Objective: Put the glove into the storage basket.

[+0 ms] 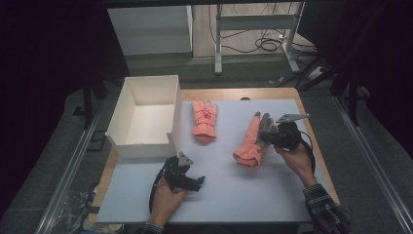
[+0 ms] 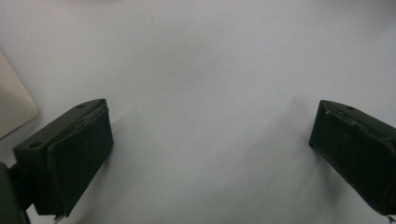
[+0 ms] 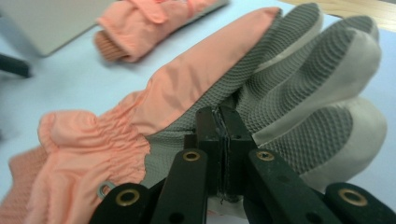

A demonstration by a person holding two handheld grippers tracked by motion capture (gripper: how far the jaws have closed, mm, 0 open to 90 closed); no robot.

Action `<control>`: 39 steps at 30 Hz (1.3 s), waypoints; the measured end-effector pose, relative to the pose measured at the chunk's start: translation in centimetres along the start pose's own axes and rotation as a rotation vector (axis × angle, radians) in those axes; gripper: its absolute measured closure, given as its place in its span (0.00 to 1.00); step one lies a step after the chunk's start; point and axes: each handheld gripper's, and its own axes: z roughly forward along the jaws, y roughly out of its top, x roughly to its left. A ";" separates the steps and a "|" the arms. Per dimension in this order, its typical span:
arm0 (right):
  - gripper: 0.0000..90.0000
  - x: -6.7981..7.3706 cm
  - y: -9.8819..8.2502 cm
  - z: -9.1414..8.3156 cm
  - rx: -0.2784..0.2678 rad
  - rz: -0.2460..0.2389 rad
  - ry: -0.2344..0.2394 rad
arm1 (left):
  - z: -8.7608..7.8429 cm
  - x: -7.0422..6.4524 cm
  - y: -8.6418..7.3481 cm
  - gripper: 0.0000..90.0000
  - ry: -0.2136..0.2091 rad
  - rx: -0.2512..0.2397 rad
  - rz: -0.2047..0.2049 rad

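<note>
A pink glove with a grey mesh palm lies right of the middle of the white sheet, palm turned toward my right gripper. My right gripper is shut on a pinch of the grey palm fabric near the fingers. The finger end looks raised while the cuff stays low on the sheet. A second pink glove lies flat farther back, fingers pointing away. My left gripper rests near the front of the sheet, jaws wide open over bare sheet.
An open white box stands at the left, its front corner just beyond my left gripper. The wooden table edge runs close to the right of my right hand. Frame legs and cables stand on the floor behind the table.
</note>
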 end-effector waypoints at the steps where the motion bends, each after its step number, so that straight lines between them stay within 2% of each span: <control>1: 0.98 0.1 0.0 0.0 -0.001 -0.007 0.019 | 0.0 0.0 0.0 0.00 0.000 0.000 0.000; 3: 0.98 0.6 0.1 0.2 0.001 -0.034 0.056 | 0.0 0.0 0.0 0.00 0.000 0.000 0.000; 7: 0.98 1.8 0.3 0.7 0.014 -0.096 0.094 | 0.0 0.0 0.0 0.00 -0.001 0.000 -0.003; 18: 0.98 4.5 0.7 2.4 0.023 -0.125 0.250 | 0.0 0.0 0.0 0.00 -0.001 0.000 -0.003; 22: 0.98 5.1 0.5 3.4 0.043 -0.147 0.279 | 0.0 0.0 0.0 0.00 -0.001 0.000 -0.003; 31: 0.98 4.8 -0.4 5.6 0.099 -0.217 0.249 | 0.0 0.0 0.0 0.00 -0.001 0.000 -0.003; 34: 0.92 4.5 -0.5 5.7 0.093 -0.215 0.253 | 0.0 0.0 0.0 0.00 -0.001 0.000 -0.003; 37: 0.89 4.3 -0.3 5.3 0.074 -0.233 0.217 | 0.0 0.0 0.0 0.00 -0.001 0.000 -0.003; 39: 0.86 4.1 0.1 4.9 0.060 -0.221 0.209 | 0.0 0.0 0.0 0.00 -0.001 0.000 -0.003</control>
